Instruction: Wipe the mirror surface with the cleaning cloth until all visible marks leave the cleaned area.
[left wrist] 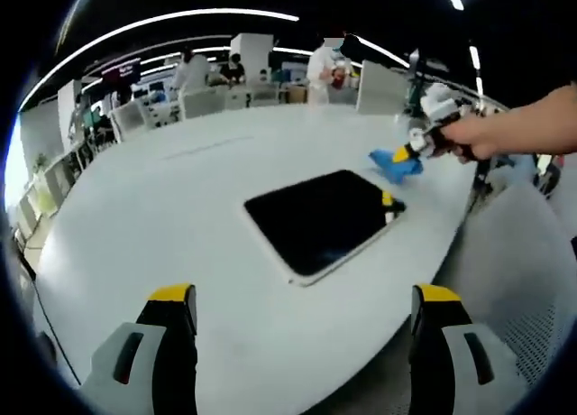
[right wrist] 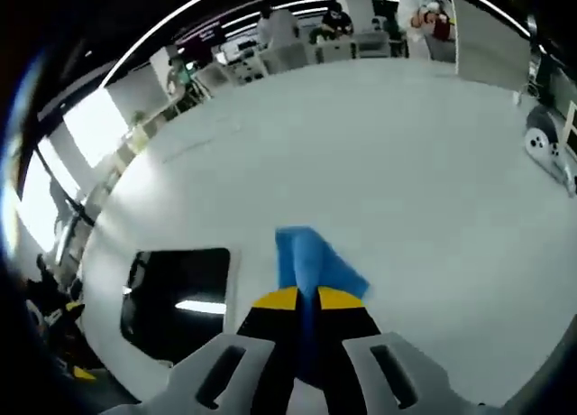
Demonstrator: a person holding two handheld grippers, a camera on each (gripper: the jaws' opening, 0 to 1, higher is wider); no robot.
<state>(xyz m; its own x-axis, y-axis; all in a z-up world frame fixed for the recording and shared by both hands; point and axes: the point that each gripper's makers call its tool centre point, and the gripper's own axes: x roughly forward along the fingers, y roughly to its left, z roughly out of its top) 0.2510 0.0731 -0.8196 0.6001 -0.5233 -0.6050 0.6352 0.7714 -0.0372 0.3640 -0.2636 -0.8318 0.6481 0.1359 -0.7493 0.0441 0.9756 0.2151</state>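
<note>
A blue cleaning cloth (right wrist: 311,263) is being pinched between the closed yellow-tipped jaws of the right gripper (right wrist: 298,299), its loose part lying on the white table (right wrist: 388,162) just beyond the tips. In the left gripper view the same cloth (left wrist: 395,163) is being held at the far corner of the mirror (left wrist: 320,218), with the right gripper (left wrist: 416,150) gripped by a person's hand (left wrist: 478,137). The mirror is lying flat near the table's edge, a dark rounded rectangle with a pale rim; in the right gripper view its surface (right wrist: 176,302) is reflecting a ceiling light, and whether marks are on it cannot be told. The left gripper (left wrist: 302,302) is being held wide open, nothing between its jaws, short of the mirror. No containers are being shown. Chairs (left wrist: 133,117) are standing beyond the table.
</note>
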